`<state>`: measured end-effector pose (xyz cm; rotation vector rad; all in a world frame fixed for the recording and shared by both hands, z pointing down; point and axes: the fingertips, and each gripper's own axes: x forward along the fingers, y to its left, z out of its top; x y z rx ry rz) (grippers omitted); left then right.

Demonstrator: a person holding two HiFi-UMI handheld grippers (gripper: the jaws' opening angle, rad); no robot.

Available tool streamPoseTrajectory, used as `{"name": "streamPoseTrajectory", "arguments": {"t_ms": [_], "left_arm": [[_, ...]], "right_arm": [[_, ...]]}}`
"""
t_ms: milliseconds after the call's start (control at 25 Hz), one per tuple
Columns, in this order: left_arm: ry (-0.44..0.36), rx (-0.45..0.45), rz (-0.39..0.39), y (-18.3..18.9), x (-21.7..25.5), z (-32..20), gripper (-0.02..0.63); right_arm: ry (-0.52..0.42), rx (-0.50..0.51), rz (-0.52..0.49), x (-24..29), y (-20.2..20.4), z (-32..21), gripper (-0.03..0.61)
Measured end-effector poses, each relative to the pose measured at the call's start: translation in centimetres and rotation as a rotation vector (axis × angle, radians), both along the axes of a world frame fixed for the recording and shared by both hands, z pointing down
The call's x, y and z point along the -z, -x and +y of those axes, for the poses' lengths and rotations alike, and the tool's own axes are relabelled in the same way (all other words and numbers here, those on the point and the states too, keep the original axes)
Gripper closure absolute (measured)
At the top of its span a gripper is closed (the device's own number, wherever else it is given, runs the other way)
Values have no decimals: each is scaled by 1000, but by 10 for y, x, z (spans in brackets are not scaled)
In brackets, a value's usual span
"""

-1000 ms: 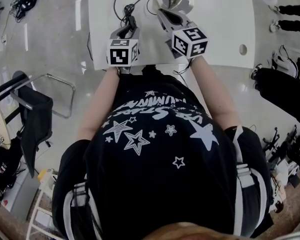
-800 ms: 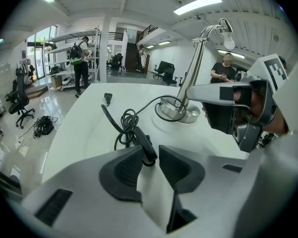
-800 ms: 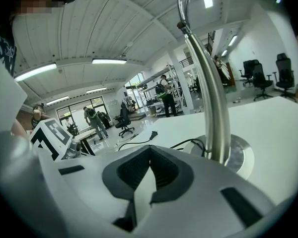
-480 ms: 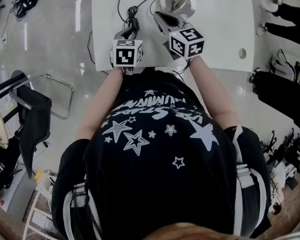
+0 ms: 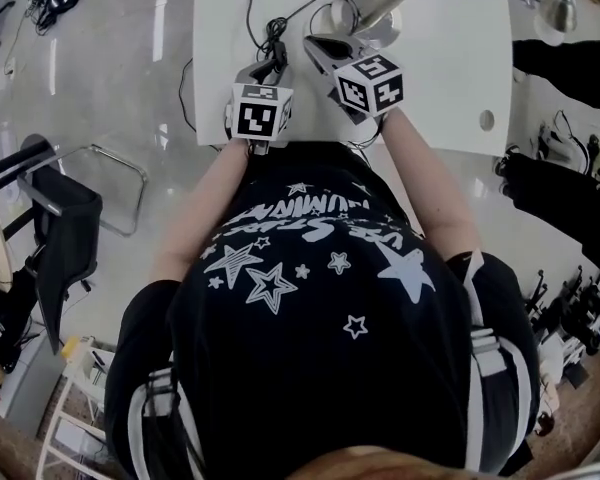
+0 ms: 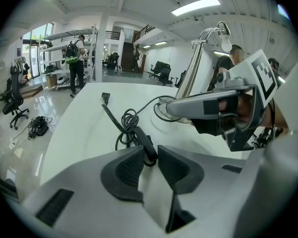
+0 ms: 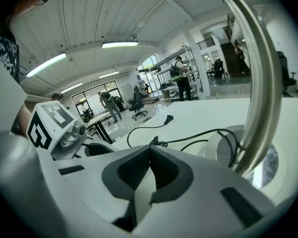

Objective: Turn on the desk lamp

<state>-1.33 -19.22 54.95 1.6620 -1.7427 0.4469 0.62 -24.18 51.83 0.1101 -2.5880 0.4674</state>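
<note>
So the left gripper is top of the head view, a bit left of centre, pads pinching the black inline switch on the lamp cord. The right gripper next to it is squeezed closed on nothing. The desk lamp base sits just right of that on the white table, with its head way off in the upper right.

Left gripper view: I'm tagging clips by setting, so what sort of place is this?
Probably an open-plan lab or workshop office: storage shelving stands at the back, wheeled office chairs are scattered about, and ceiling strip lights run overhead.
</note>
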Motion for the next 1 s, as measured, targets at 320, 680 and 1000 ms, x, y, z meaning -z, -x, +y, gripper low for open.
{"name": "streamPoseTrajectory", "arguments": {"t_ms": [320,680,1000], "left_arm": [[-7,-3,12,3,3,-1,509],[0,-10,21,5,3,0,509],[1,-55,0,4,5,1,509]], "right_arm": [[22,213,156,-24,11,19,574],[-1,335,262,-42,23,32,574],[-73,386,323,-45,25,35,575]]}}
